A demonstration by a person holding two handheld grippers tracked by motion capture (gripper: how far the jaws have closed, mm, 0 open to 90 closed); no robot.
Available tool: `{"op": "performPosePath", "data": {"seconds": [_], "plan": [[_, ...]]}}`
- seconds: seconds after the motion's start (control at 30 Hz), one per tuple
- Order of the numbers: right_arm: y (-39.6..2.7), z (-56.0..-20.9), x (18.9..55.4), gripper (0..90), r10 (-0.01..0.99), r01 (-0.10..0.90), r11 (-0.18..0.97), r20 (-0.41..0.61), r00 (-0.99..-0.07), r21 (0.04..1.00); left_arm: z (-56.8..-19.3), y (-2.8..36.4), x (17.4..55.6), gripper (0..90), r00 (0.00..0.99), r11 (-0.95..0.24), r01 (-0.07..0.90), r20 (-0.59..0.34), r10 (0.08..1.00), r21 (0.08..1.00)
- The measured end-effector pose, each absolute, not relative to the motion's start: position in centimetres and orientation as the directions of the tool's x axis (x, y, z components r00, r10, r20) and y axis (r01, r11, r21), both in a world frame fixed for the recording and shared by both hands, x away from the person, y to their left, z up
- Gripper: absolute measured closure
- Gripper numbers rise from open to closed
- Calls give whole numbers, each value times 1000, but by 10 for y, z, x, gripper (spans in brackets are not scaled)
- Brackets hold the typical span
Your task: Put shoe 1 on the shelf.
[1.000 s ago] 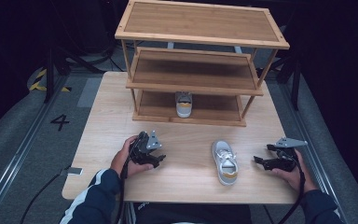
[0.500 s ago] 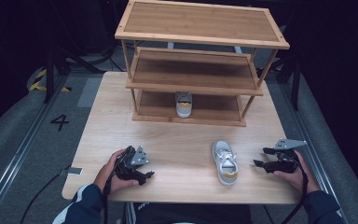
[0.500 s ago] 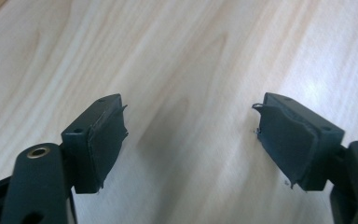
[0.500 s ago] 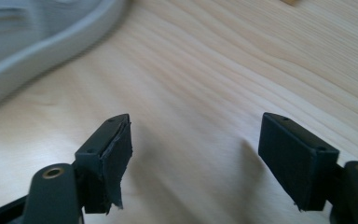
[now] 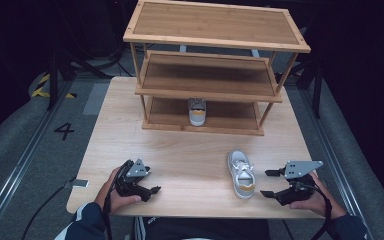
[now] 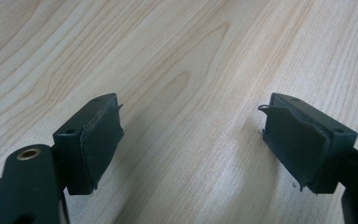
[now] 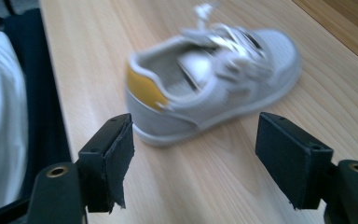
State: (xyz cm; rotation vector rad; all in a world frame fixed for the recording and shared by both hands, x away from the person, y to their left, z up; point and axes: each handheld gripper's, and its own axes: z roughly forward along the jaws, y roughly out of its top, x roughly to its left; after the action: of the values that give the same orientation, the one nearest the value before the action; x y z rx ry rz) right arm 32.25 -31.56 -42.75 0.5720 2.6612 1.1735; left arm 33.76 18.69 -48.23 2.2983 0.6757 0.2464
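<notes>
Now your right tongs (image 5: pixel 269 183) gape beside the shoe (image 5: pixel 242 174) near the tabletop's (image 5: pixel 190 150) front edge; left tongs (image 5: pixel 152 190) open, empty.

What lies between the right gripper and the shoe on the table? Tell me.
Bare table wood: the right gripper faces the shoe, jaws open, clear in the right gripper view.

A recording lab, not a home: my pale wooden table (image 5: pixel 130 125) with its bamboo shoe rack (image 5: pixel 215 30) stands amid black curtained surroundings, on grey floor matting marked with a painted numeral 4 (image 5: pixel 64 131), metal floor rails (image 5: pixel 25 160) and hazard tape (image 5: pixel 42 86).
</notes>
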Motion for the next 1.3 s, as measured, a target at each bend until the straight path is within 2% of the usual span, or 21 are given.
{"op": "performPosePath", "data": {"seconds": [0.5, 0.67, 0.8, 0.97, 1.1, 1.23, 1.3], "plan": [[-261, -417, 317, 424, 252, 157, 741, -53, -966, 653, -482, 187, 338, 190, 846, -608, 396, -15, 534, 688], [-247, -421, 324, 428, 235, 166, 787, -39, -971, 594, -482, 187, 338, 189, 848, -612, 391, -12, 530, 688], [-237, -429, 329, 464, 219, 172, 826, -25, -975, 538, -482, 187, 338, 188, 847, -610, 393, -13, 531, 688], [-235, -432, 334, 554, 247, 202, 826, -15, -969, 525, -482, 187, 338, 188, 847, -611, 393, -13, 531, 687], [-236, -432, 336, 578, 262, 216, 827, -16, -965, 520, -482, 187, 338, 188, 847, -611, 393, -12, 531, 688], [-233, -432, 341, 591, 241, 214, 844, 8, -970, 491, -482, 187, 338, 187, 848, -612, 392, -12, 530, 687], [-230, -432, 344, 640, 218, 205, 854, 28, -975, 479, -482, 187, 338, 186, 848, -612, 392, -12, 530, 687]]}}
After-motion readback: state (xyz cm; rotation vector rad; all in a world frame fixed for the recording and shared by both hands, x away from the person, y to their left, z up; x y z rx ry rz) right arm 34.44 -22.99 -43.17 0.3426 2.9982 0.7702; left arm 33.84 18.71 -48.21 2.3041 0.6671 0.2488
